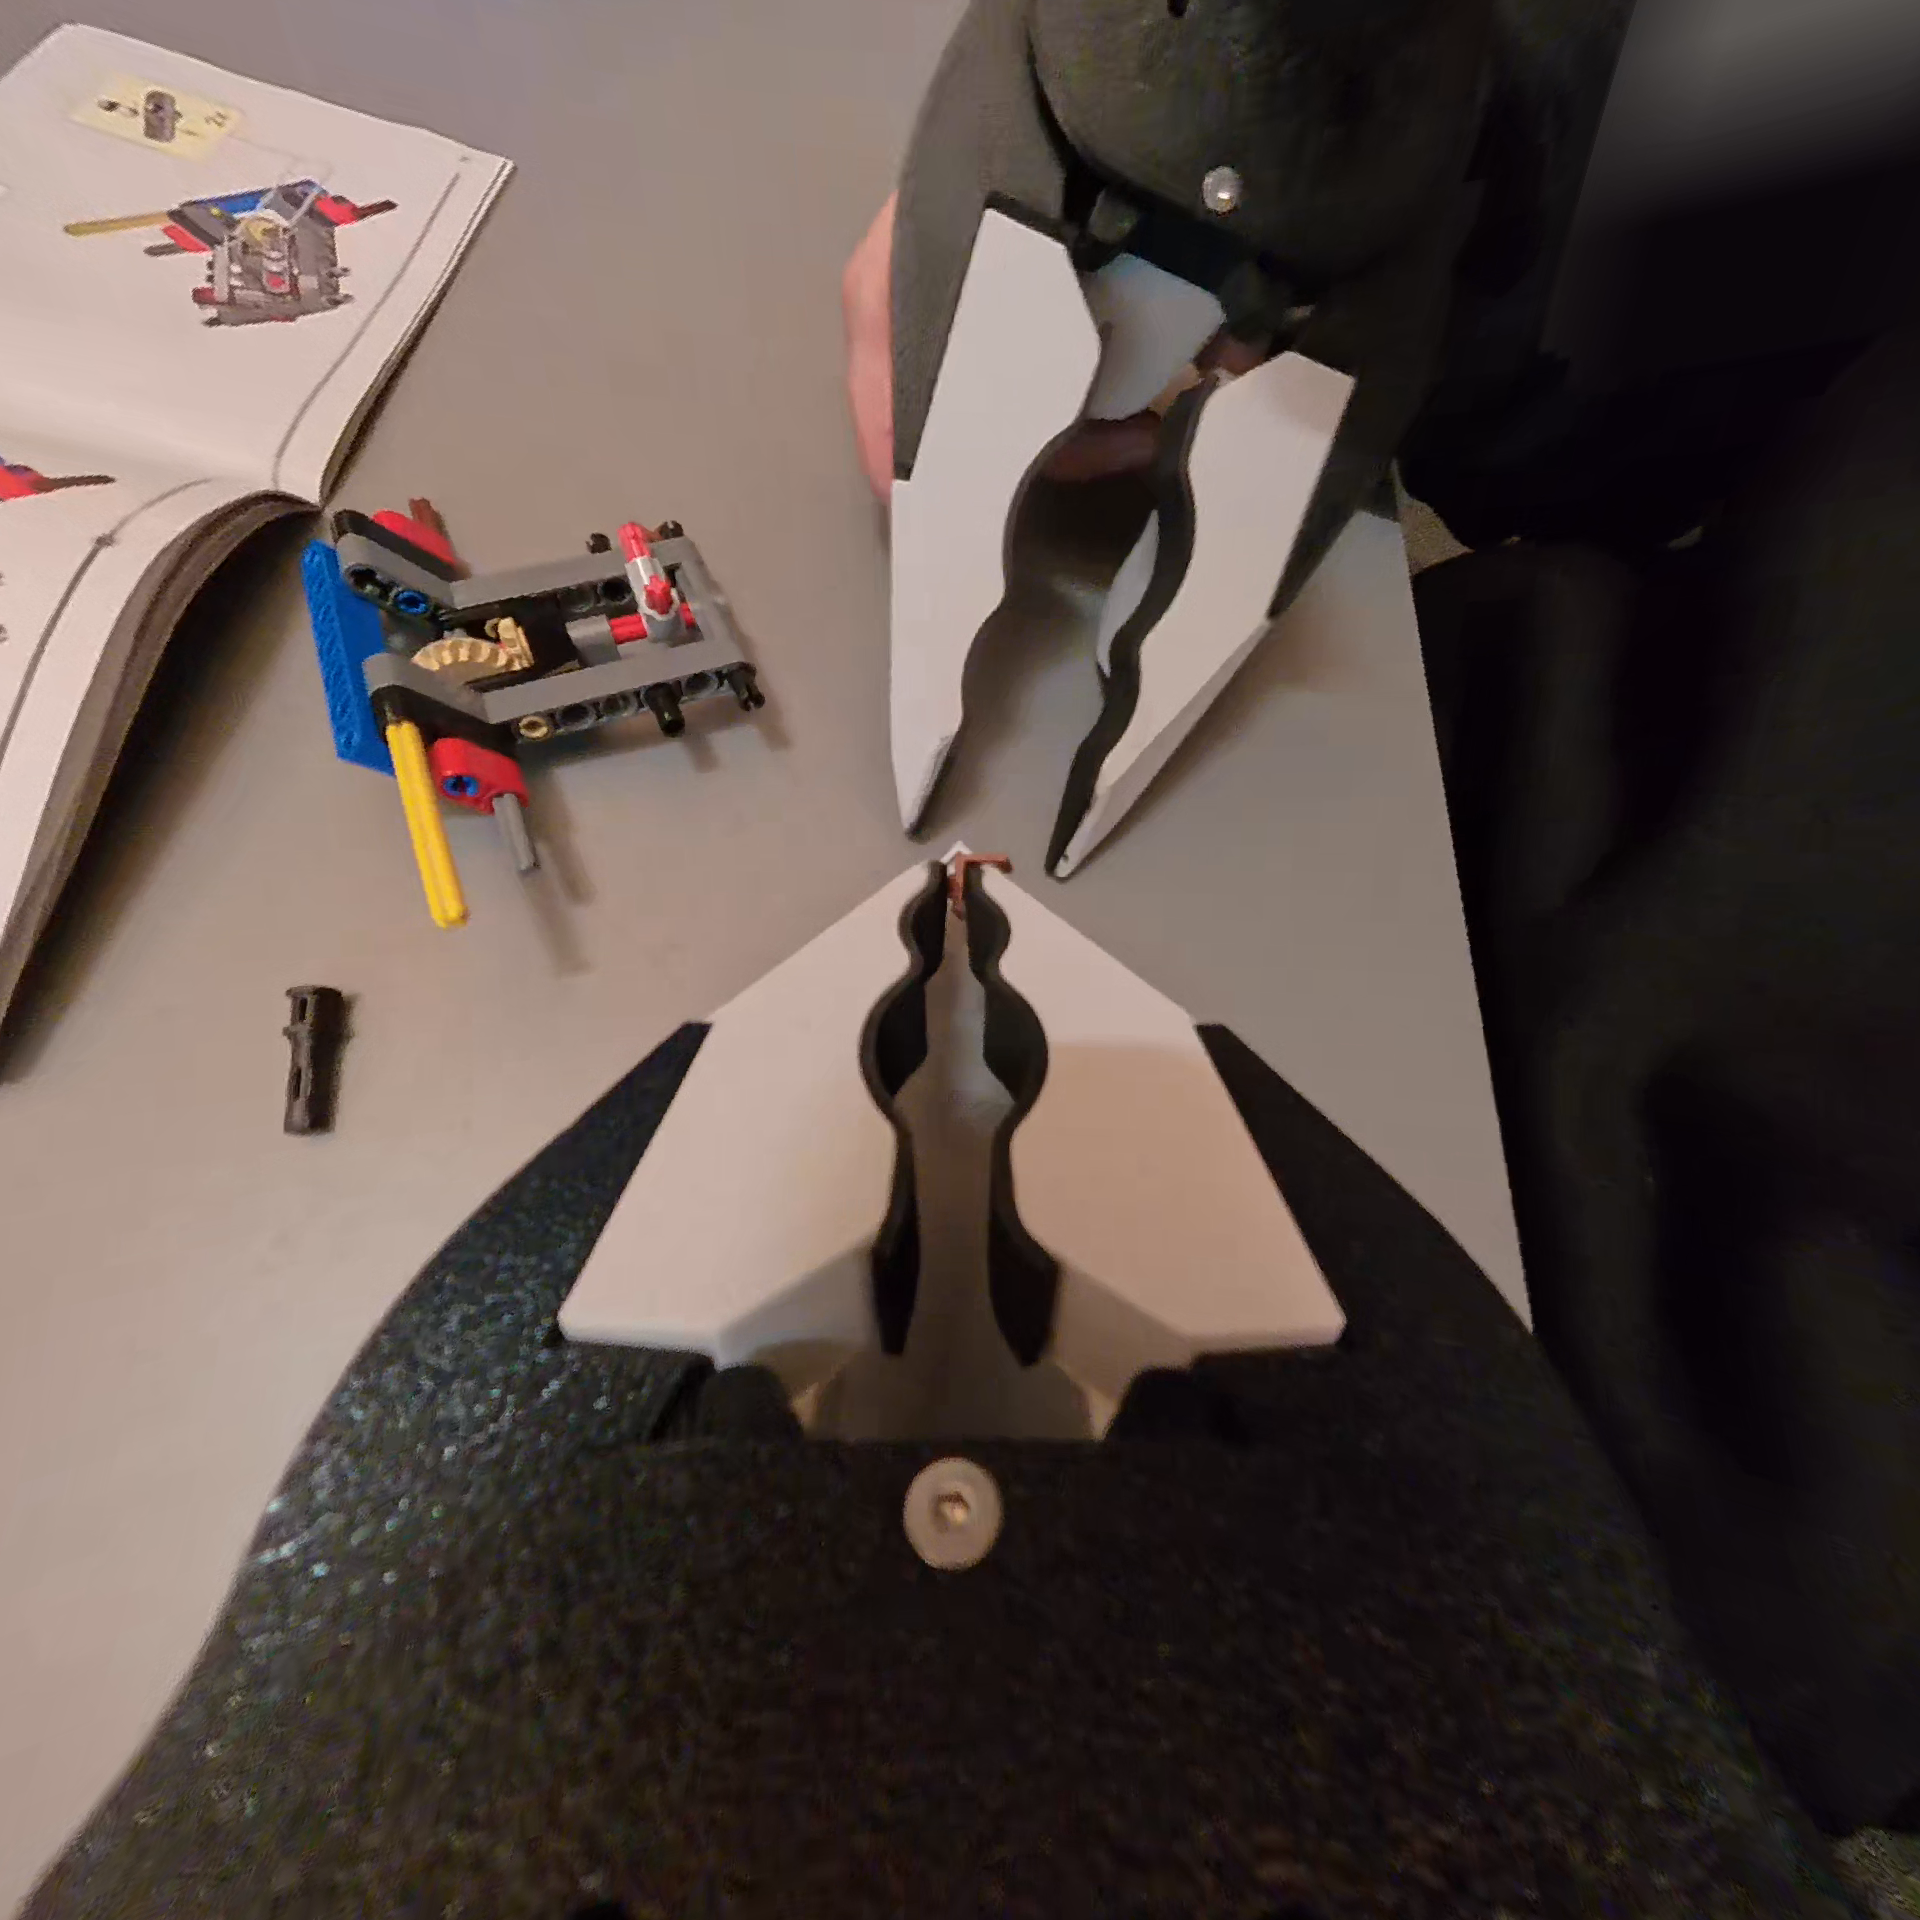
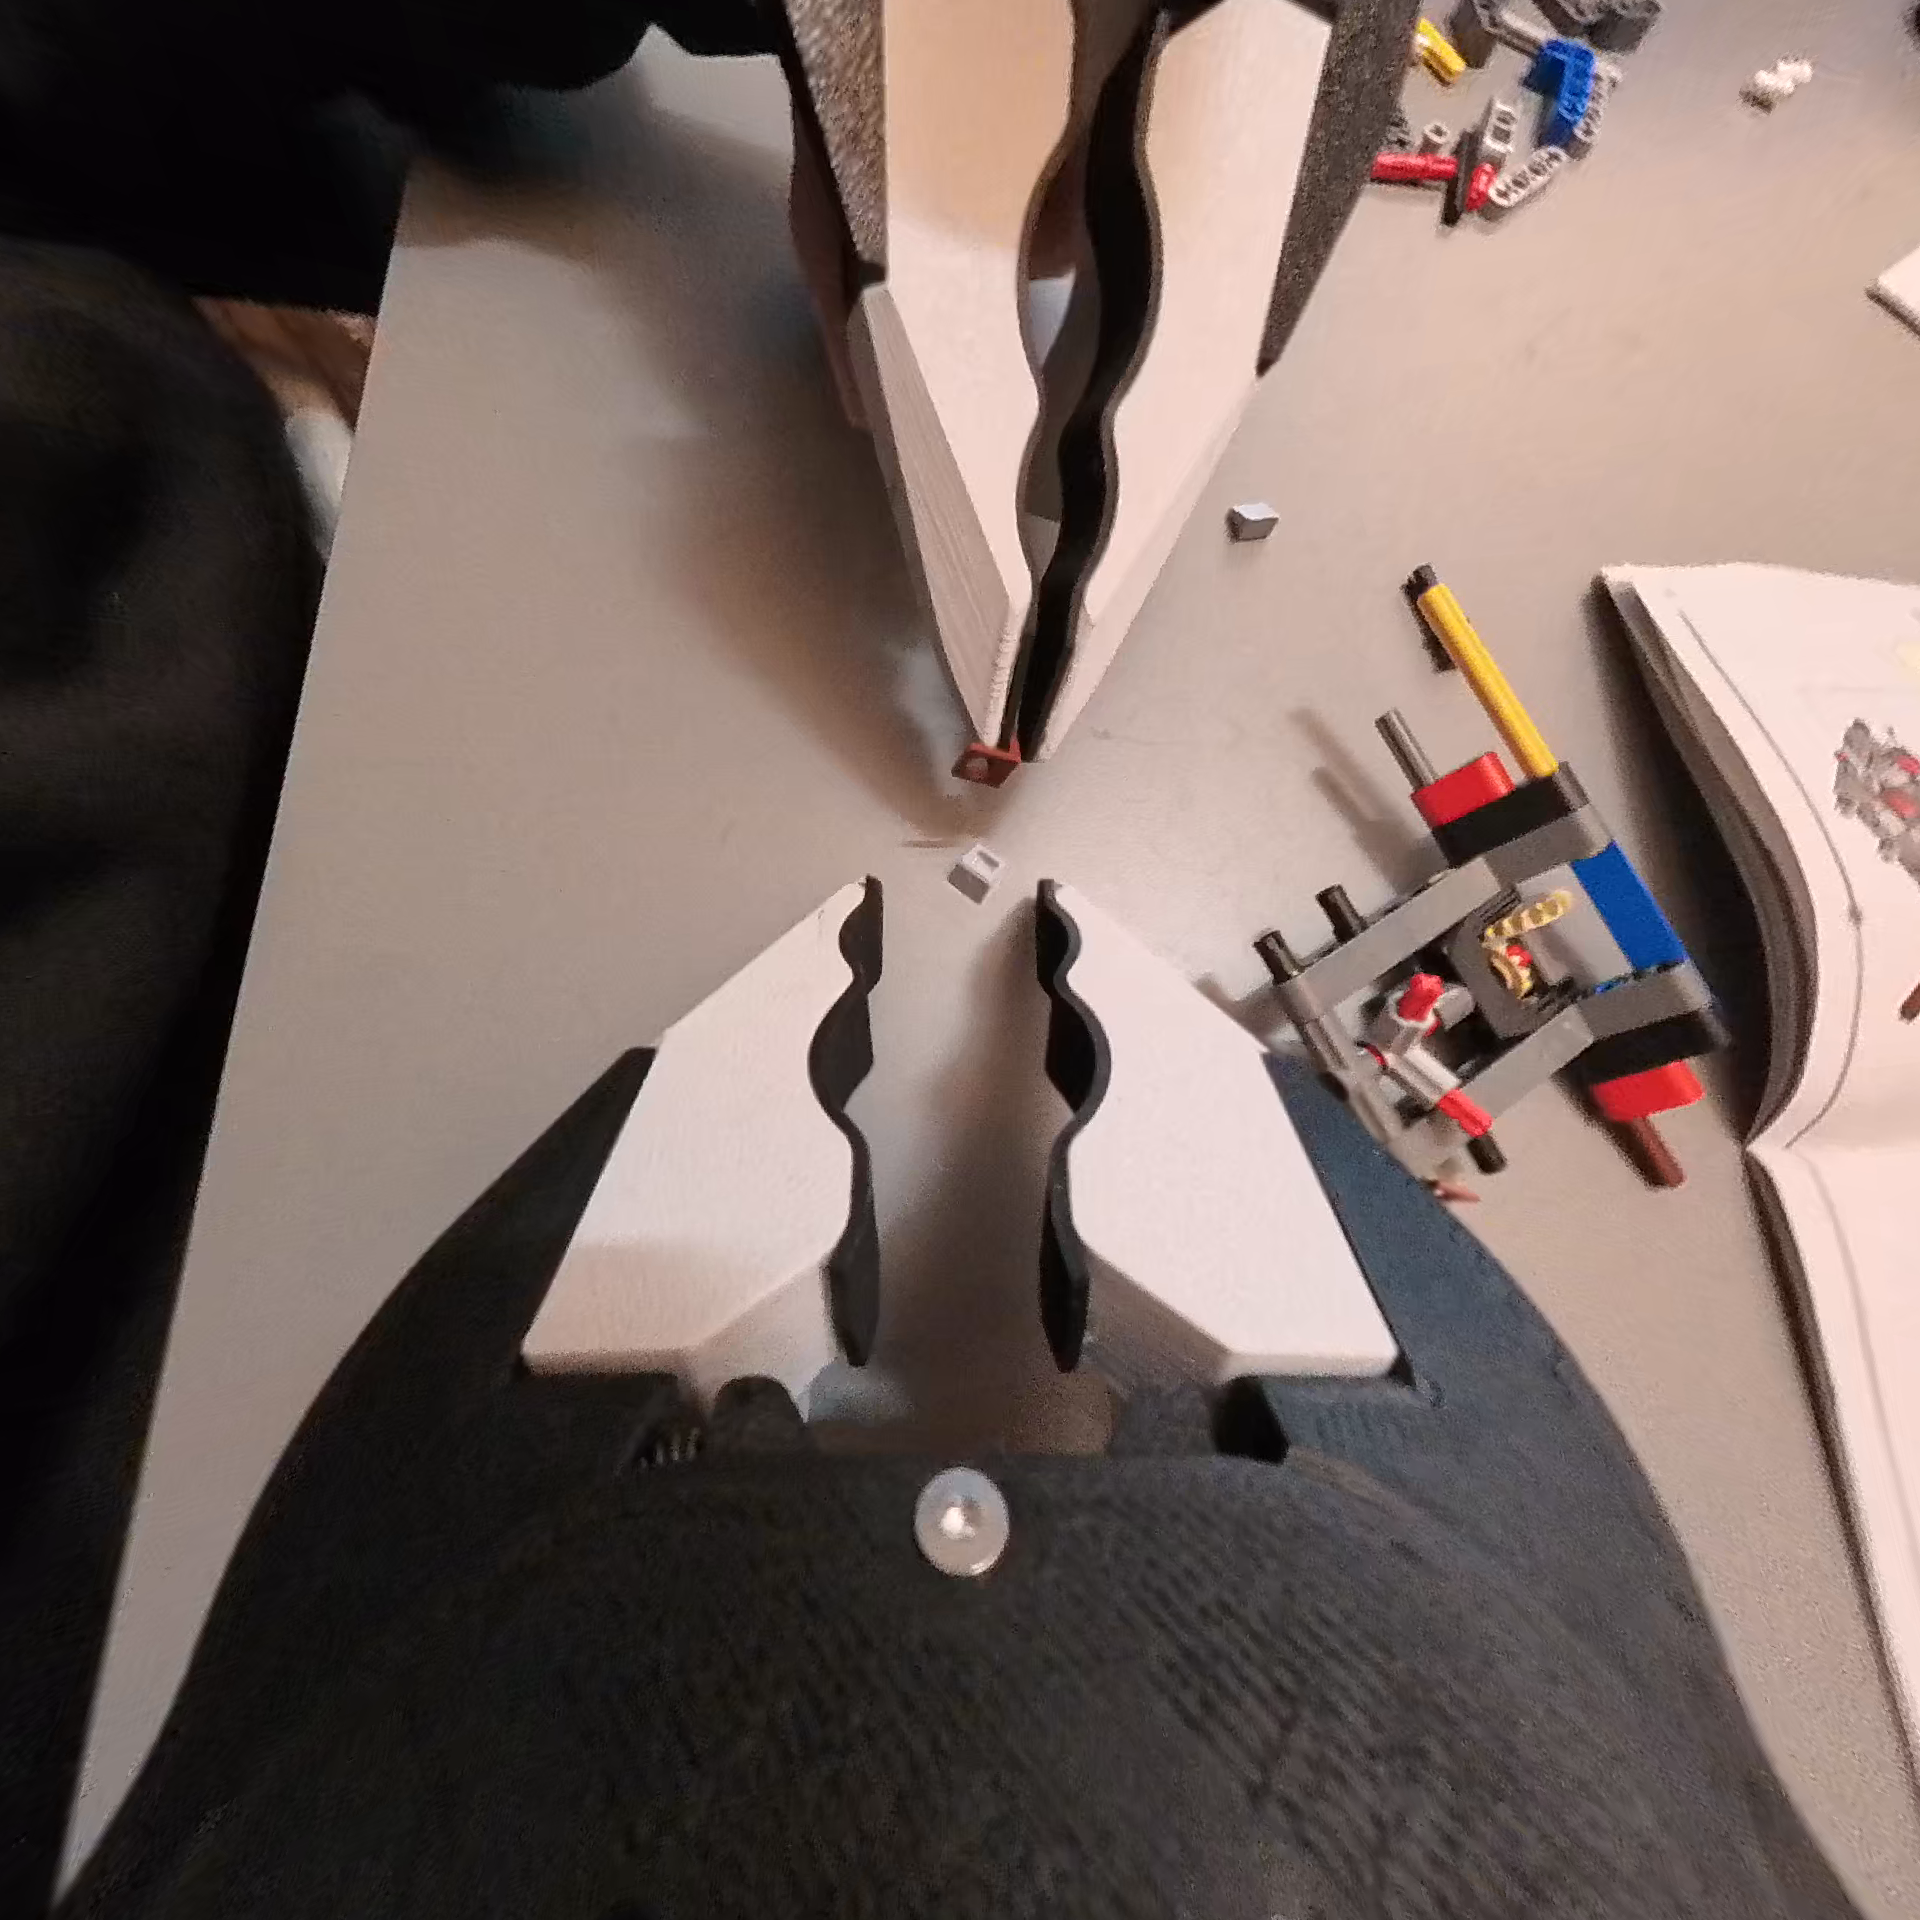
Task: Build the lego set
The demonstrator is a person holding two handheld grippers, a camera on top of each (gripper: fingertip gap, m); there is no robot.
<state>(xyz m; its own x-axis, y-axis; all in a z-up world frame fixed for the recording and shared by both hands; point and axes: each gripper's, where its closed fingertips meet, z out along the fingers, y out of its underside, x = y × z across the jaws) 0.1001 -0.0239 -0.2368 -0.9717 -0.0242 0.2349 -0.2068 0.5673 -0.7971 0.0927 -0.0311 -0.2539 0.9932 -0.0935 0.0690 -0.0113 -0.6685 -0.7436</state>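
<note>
Two grippers (image 1: 961, 883) (image 2: 956, 899); one book (image 1: 208, 312); one half-built model (image 1: 520, 655); one black pin (image 1: 312, 1058), lower left; one tiny brown piece (image 2: 985, 764); two small grey pieces (image 2: 977, 871) (image 2: 1252, 520); one pile of loose bricks (image 2: 1507, 114), upper right.

nothing readable: the open instruction booklet (image 1: 208, 312) shows only pictures and tiny print too blurred to make out.

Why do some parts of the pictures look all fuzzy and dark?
Left wrist view: the black ribbed pin looks smeared, and the right side sinks into darkness. Right wrist view: the loose coloured bricks far off are soft, and the grey table shows soft shadows.
</note>
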